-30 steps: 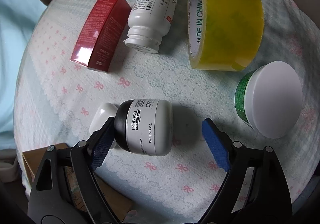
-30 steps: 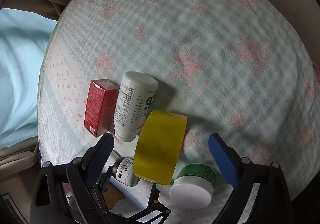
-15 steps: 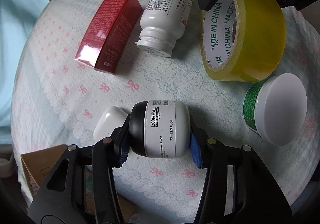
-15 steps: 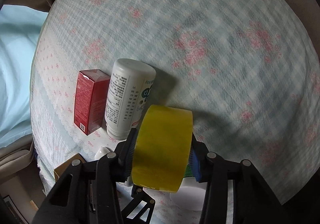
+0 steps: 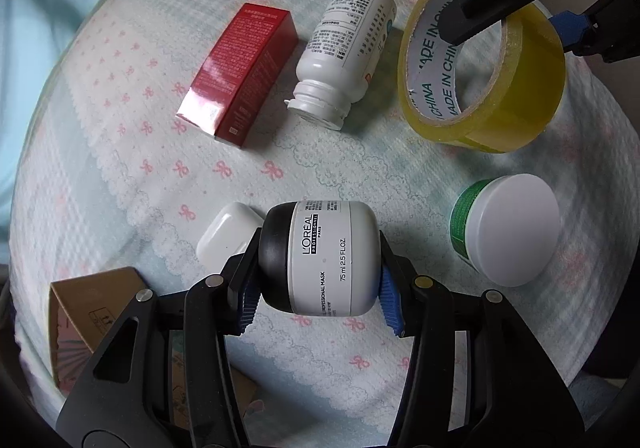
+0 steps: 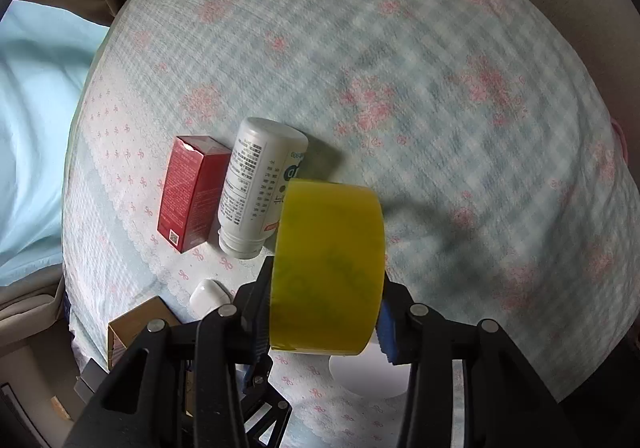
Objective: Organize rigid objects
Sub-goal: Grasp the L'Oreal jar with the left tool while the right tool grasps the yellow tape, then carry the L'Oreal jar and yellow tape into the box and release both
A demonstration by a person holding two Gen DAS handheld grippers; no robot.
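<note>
**Patterned cloth surface carrying a scatter of small containers**

A padded surface under a pale blue cloth (image 5: 120, 152) with pink bows is carrying several things. A red box (image 5: 240, 72) is lying beside a white bottle (image 5: 344, 52) on its side. A green-sided jar with a white lid (image 5: 508, 228) is sitting well apart from them, and a small white case (image 5: 226, 234) is resting near a cardboard box (image 5: 92, 320) at the edge.

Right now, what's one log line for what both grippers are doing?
left gripper: shut on jar | right gripper: shut on tape | on cloth: box, bottle
</note>
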